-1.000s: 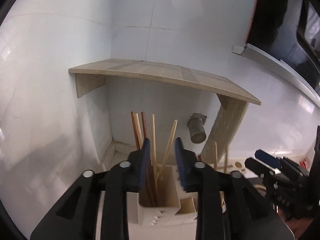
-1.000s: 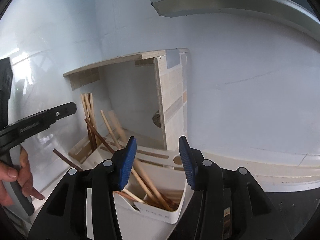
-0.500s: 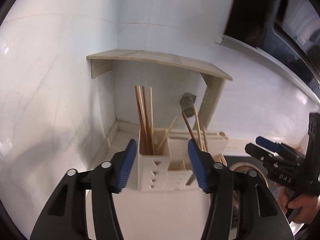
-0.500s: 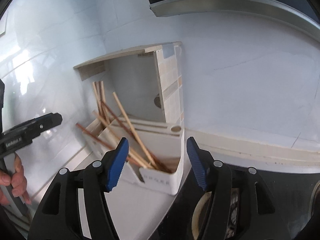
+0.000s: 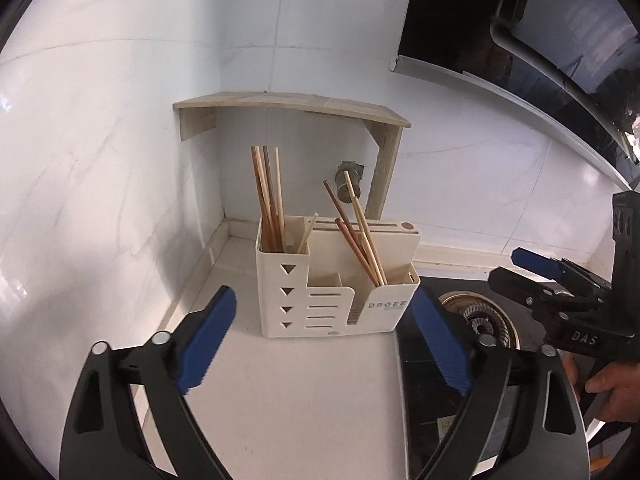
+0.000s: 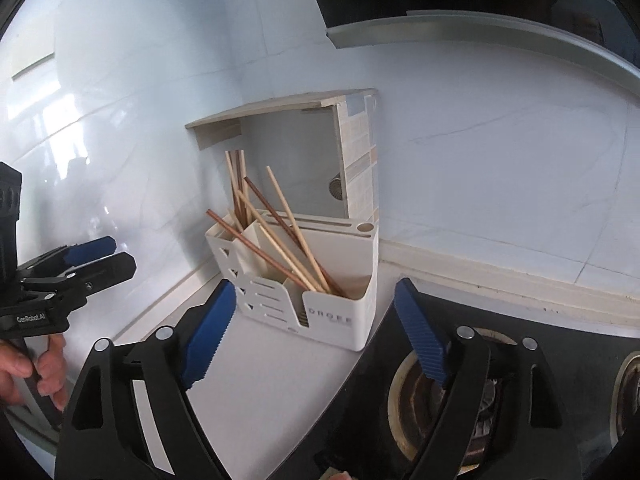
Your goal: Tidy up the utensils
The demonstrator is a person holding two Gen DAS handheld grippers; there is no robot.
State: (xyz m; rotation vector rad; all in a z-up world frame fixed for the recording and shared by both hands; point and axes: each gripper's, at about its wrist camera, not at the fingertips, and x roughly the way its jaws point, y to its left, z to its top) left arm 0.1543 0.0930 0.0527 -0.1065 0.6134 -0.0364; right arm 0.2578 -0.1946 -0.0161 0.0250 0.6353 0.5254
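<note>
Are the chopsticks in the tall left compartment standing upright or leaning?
Nearly upright: the chopsticks rise as a tight bundle from the holder's tall compartment, unlike the slanted ones beside them.

White tiled wall (image 5: 120, 160) w/ faint marbling, meets 2nd wall at corner. Small beige tiled shelf (image 5: 292, 105) fixed in that corner, side panel (image 6: 358, 160) of beige/tan tiles on its right end. Round metal fitting (image 5: 347, 182) on wall under shelf, detail unclear. White table (image 5: 304, 392) below, beige raised edge along wall base (image 6: 520, 276). Black glass hob (image 6: 568, 332) set into table on right; round gas burner (image 6: 476, 396) w/ brownish ring, 2nd burner edge (image 6: 628, 392) at far right. Dark range hood (image 5: 540, 40) overhead, pale grey lower rim (image 6: 460, 28).
</note>
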